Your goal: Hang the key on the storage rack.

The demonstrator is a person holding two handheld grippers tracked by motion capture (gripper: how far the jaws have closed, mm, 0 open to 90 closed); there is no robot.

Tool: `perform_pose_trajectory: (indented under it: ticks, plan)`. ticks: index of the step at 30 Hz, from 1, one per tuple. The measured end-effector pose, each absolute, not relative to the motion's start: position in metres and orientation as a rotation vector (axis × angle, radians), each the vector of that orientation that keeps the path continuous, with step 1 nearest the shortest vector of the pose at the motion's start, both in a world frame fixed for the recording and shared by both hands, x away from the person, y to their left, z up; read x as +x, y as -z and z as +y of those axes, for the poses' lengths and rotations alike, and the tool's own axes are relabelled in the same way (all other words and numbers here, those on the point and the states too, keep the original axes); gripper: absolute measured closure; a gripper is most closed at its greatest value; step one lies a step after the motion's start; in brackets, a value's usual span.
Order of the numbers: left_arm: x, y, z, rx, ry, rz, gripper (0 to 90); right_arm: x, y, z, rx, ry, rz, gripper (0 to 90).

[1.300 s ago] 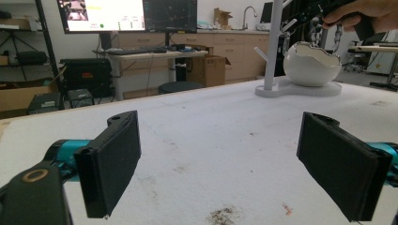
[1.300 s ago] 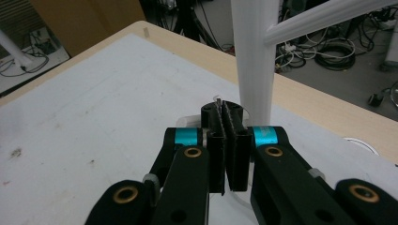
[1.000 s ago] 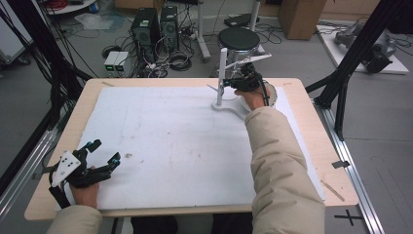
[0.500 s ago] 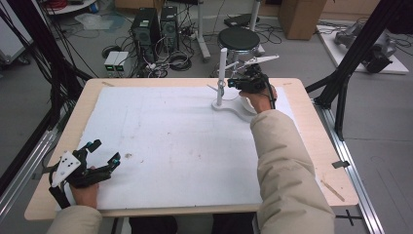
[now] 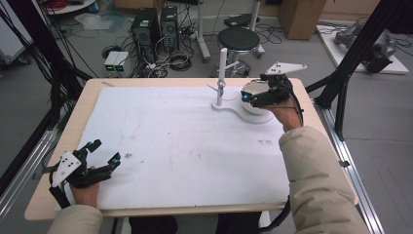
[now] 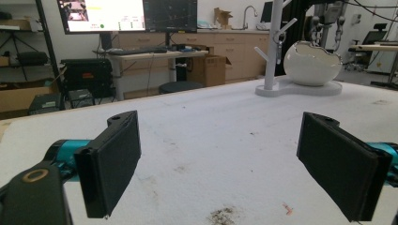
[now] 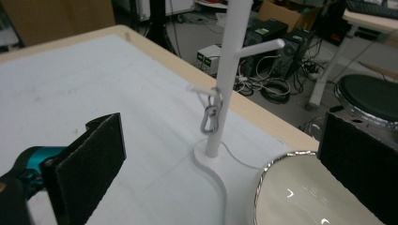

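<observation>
The right tongs [image 5: 249,97] hover spread apart above the white bowl [image 5: 255,97], which sits on the curved white base [image 5: 234,109] near the far right corner of the tabletop [image 5: 53,200]. From the same base rises the slim white stand [image 5: 222,73], and a small metal clasp [image 7: 210,117] hangs from one of its lower pegs, just beside the post. In the right gripper view one pad [image 7: 91,164] stands over the open white surface and the other [image 7: 361,164] over the bowl's far rim, with the bowl and the stand between them.

The likeliest trouble, as I judge it, is the closeness of the stand to the bowl. If the right tongs come down or swing toward the clasp without lining up first, a jaw could knock the thin post, tip the whole base or shake the clasp off its peg. The bowl looks smooth and glossy, so a pinch on its rim may slip. The trailing cable could also catch on an upper peg.

The left tongs [image 5: 100,158] rest released and empty at the near left corner, well apart from all this.

Against the frame a second ago, the right hand [image 5: 285,112] has shifted toward the right edge, from beside the stand to over the bowl; the left tongs, stand and bowl have not moved.
</observation>
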State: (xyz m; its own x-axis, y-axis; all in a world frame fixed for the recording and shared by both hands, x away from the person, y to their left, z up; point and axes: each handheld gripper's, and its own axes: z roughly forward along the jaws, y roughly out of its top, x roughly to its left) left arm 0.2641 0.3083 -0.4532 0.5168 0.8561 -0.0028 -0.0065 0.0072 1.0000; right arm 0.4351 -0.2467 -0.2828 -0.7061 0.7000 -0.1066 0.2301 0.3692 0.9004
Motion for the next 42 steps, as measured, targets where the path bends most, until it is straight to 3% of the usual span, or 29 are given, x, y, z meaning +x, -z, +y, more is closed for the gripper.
perform_pose_trajectory:
  ticks: [12, 20, 35, 42]
  plan:
    - [0.264, 0.453, 0.308, 1.410, -0.801, 0.799, 14.4, 0.375, 0.336, -0.292, 0.723, -1.467, 2.017, 0.4]
    - [0.264, 0.453, 0.308, 1.408, -0.804, 0.797, 14.4, 0.337, 0.390, -0.320, 0.697, -1.635, 1.913, 0.4]
    - [0.264, 0.453, 0.308, 1.411, -0.809, 0.793, 14.4, 0.315, 0.451, -0.339, 0.786, -1.689, 1.787, 0.4]
    - [0.263, 0.453, 0.307, 1.409, -0.813, 0.794, 14.4, 0.314, 0.452, -0.342, 0.821, -1.703, 1.736, 0.5]
